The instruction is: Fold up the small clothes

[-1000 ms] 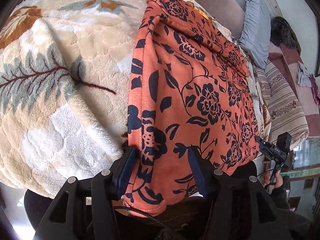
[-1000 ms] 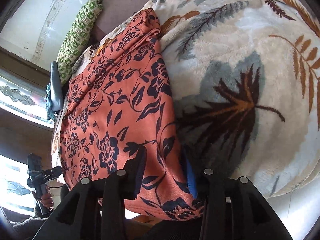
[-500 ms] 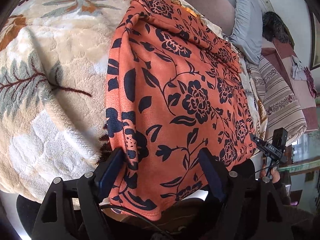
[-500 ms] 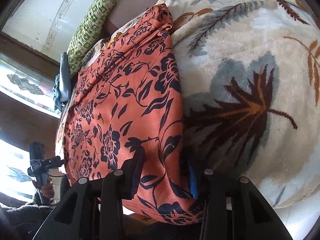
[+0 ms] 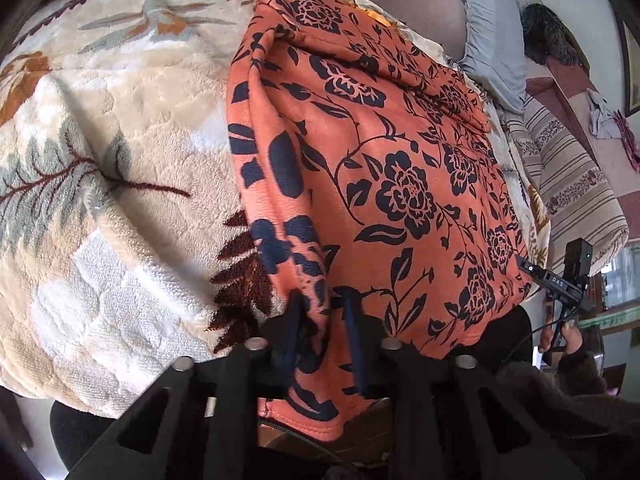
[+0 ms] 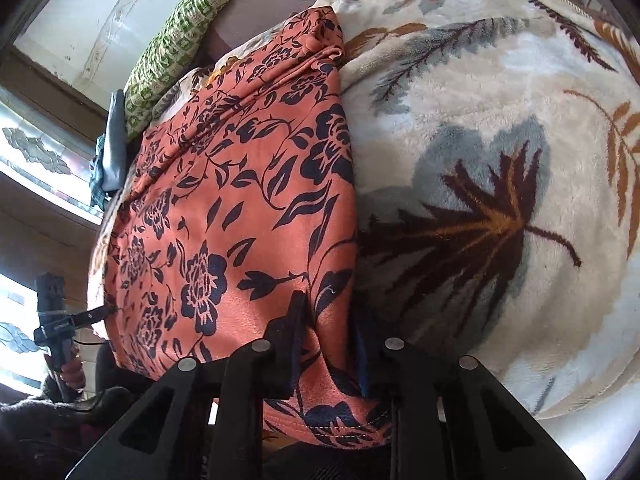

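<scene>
Both your tongs are clamped on the near hem: left gripper [image 5: 322, 312] and right gripper [image 6: 328, 320] each pinch a corner of the orange cloth [image 5: 380, 168]. It stretches straight away from you over the blanket [image 5: 120, 160] (neither hand nearer).

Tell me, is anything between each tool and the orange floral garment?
Nothing visible. The left tool and the right tool each pinch a near corner of the orange floral garment, which lies on the leaf-patterned blanket.
</scene>
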### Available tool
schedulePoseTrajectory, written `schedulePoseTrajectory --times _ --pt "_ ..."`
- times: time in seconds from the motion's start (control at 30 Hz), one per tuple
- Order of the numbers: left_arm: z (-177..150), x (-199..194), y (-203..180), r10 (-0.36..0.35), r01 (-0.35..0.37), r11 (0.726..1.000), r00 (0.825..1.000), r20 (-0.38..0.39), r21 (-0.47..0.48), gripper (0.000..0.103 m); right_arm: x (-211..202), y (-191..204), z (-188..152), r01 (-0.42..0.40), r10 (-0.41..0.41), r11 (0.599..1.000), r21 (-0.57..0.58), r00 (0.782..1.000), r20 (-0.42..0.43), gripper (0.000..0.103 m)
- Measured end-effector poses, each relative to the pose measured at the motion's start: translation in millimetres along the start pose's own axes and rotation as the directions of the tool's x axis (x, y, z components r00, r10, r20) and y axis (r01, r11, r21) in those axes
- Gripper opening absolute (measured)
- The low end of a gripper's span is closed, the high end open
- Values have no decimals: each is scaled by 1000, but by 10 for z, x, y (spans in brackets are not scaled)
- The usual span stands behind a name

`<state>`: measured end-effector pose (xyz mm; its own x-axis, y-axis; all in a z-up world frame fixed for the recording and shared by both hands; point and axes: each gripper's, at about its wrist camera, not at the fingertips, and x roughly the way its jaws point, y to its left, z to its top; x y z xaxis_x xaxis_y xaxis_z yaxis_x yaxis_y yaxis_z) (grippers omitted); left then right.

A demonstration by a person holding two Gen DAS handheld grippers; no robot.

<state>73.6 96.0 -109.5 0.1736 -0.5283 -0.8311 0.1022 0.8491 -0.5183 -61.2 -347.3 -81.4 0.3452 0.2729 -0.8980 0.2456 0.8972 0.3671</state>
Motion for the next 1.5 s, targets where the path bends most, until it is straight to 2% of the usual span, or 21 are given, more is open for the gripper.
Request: schedulePoseTrajectory --times 0.07,0.17,0.27,0.43,0.67,0.77,0.87,0.93,1.03,1.1,1.17,1.27,1.33,1.4,1.47,1.5 --pt "14 -25 110 -63 64 996 998 5 -67 7 -31 -2 3 -41 41 999 24 999 6 9" --pt "17 -103 206 -136 139 984 990 36 -108 7 -108 -47 14 -145 142 985 93 989 29 9" --pt "24 -253 224 -219 229 966 971 97 -118 7 -185 -107 24 -264 254 949 170 964 78 9" --pt "176 -418 184 -309 331 935 936 171 -123 7 -203 -101 115 -403 378 881 249 914 144 9" --pt "636 -477 153 -360 402 907 895 264 -125 7 -177 75 545 -568 504 781 261 819 273 9" --pt "927 -401 179 -358 415 897 885 298 -155 7 -64 94 829 -612 532 742 274 786 314 9" --pt "1231 -297 238 -336 407 895 885 323 -184 7 95 95 1138 -630 538 720 290 771 340 9" --pt "1451 -244 291 -314 402 891 881 353 -212 7 212 79 1356 -629 529 716 302 772 353 9" --pt "1775 -150 438 -285 409 869 873 396 -277 7 410 26 1672 -621 508 710 332 779 368 9" --pt "1979 -31 533 -251 391 864 881 401 -318 7 574 -5 1849 -617 500 704 351 782 372 9" --pt "2138 144 607 -234 374 855 896 378 -359 7 729 -29 1990 -601 482 710 367 794 369 9" --pt "2353 352 632 -187 313 867 925 330 -388 7 924 -97 2144 -579 444 715 392 809 386 10" --pt "2413 393 608 -210 322 863 930 303 -389 7 1056 -161 2195 -530 394 727 437 843 367 13" --pt "2414 392 515 -238 325 878 933 269 -350 8 1155 -191 2219 -486 367 742 462 871 328 13" --pt "2351 338 364 -254 310 910 942 221 -274 15 1140 -174 2211 -476 358 750 459 876 323 14" --pt "2279 296 279 -263 305 923 945 194 -233 27 1101 -153 2210 -471 354 757 453 878 322 17"
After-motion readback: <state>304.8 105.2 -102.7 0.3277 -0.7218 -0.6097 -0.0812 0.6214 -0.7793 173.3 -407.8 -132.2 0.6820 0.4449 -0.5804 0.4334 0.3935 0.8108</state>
